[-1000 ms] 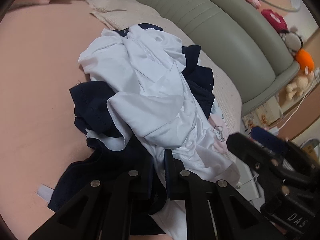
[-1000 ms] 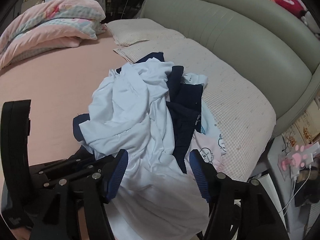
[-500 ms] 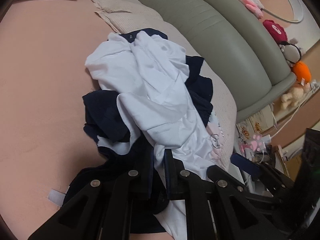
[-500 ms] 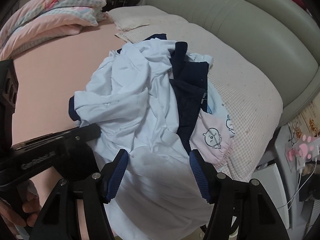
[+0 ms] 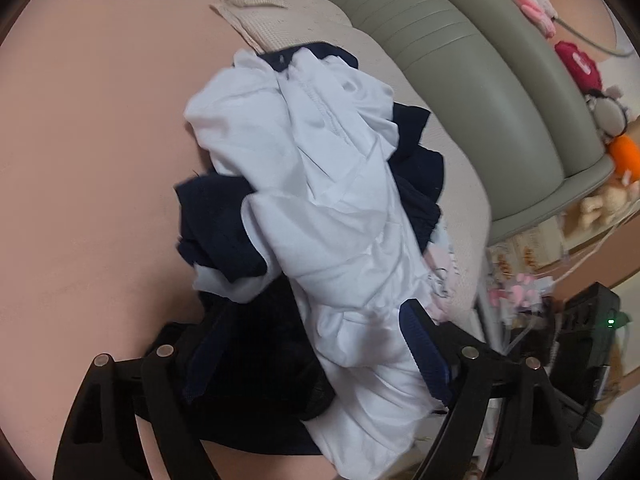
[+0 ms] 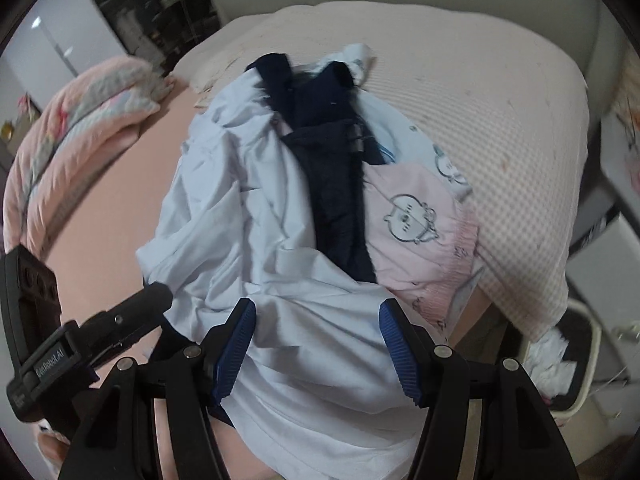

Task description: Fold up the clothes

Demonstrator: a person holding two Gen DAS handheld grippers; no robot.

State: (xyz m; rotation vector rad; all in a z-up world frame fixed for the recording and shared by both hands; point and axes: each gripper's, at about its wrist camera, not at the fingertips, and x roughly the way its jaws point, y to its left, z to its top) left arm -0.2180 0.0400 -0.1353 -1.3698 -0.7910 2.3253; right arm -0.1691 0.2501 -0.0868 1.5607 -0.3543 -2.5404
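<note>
Salmon-pink smooth bedsheet fills the nine-o'clock side of the left wrist view; at centre lies the heap of unfolded clothes, a crumpled white thin-cotton shirt draped over a dark navy knit garment, with a beige waffle-textured blanket and an olive-grey padded headboard toward two o'clock. The left gripper sits at six o'clock with its jaws opening: the navy garment and the white shirt's lower edge lie between the blue-ribbed pads, which do not press on them. In the right wrist view a folded pink floral quilt rests at nine o'clock, the same heap occupies the centre, and a pale pink printed garment with cartoon faces lies at three o'clock of the navy strip. The right gripper straddles the shirt's near hem at six o'clock, jaws parted and gripping nothing. Judged step: isolating one garment from the pile. To do it well, close on a single layer of the white hem only, lift clear of the navy cloth, then spread it flat on the bare sheet.
</note>
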